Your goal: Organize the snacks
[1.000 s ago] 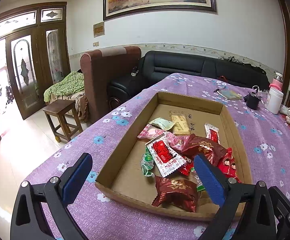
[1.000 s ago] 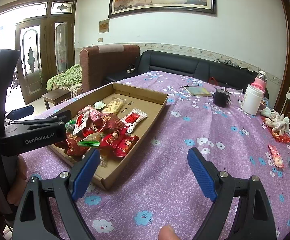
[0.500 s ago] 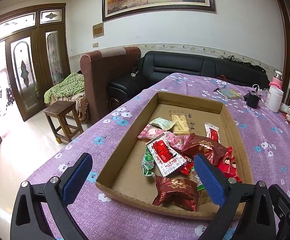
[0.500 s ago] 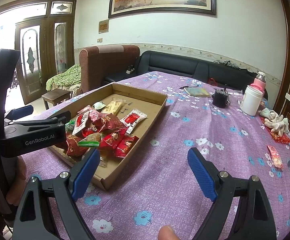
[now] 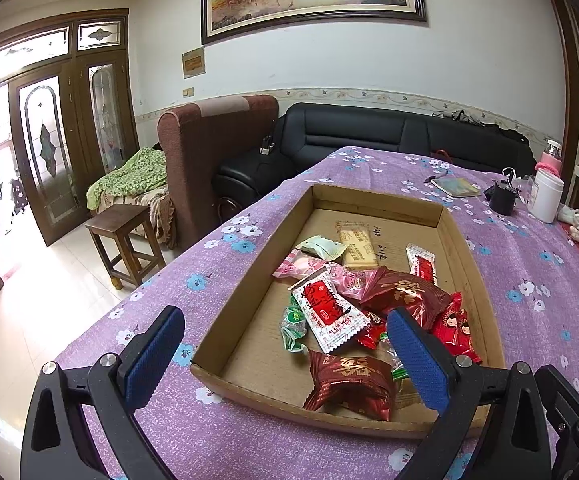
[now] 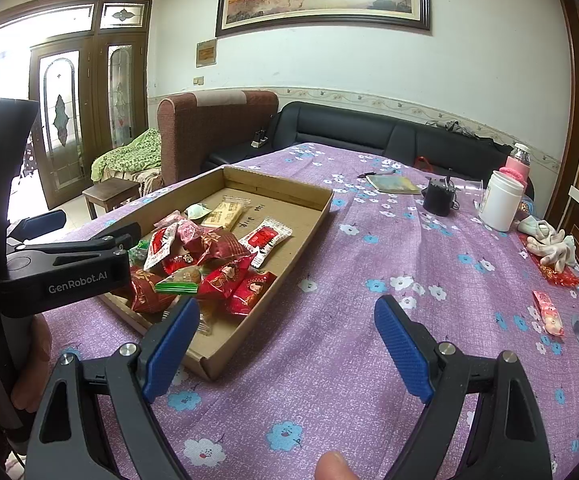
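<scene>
cardboard tray (image 5: pixel 465 248): 1 | left hand-held gripper (image 5: pixel 285 344), right hand-held gripper (image 6: pixel 289 344): both wide apart, empty

From my left claw (image 5: pixel 285 354) the cardboard tray (image 5: pixel 373 200) sits straight ahead on the table (image 5: pixel 249 440); snack packets (image 5: pixel 369 304) are heaped in its near half. From my right claw (image 6: pixel 285 344) the tray is ahead-left, bare cloth between the fingers. One loose packet (image 6: pixel 548 313) lies to its right. Jar (image 6: pixel 500 200), cup (image 6: pixel 438 198) and notebook (image 6: pixel 395 184) stand far ahead-right; sofa (image 6: pixel 349 128) behind the table.
</scene>
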`<state>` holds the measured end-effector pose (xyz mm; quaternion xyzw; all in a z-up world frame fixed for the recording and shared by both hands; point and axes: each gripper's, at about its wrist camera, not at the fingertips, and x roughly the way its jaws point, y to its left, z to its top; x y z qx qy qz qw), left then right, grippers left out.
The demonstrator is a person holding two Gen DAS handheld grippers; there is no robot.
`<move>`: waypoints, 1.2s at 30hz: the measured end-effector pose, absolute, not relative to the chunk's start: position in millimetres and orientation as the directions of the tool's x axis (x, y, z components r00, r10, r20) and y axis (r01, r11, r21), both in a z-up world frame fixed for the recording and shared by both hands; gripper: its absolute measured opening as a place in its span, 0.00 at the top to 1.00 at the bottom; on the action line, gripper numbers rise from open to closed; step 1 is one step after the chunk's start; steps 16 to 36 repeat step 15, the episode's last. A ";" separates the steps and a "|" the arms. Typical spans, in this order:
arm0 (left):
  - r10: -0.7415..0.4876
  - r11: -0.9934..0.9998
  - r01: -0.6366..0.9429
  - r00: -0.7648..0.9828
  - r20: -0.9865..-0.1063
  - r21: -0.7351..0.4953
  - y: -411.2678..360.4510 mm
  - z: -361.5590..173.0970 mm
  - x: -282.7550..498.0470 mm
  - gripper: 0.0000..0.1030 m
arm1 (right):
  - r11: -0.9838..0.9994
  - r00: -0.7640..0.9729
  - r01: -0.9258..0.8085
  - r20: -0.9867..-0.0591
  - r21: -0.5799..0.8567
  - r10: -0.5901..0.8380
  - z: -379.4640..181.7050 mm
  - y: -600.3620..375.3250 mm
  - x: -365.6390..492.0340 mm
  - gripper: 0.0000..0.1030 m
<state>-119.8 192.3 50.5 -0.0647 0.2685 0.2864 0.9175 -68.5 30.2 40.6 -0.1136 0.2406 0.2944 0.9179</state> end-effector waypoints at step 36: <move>0.492 0.824 -0.565 0.692 -0.528 0.026 194.9 52.0 -122.4 0.01 | 0.800 0.710 -0.596 -0.509 -0.067 0.486 40.5 29.9 -69.0 0.14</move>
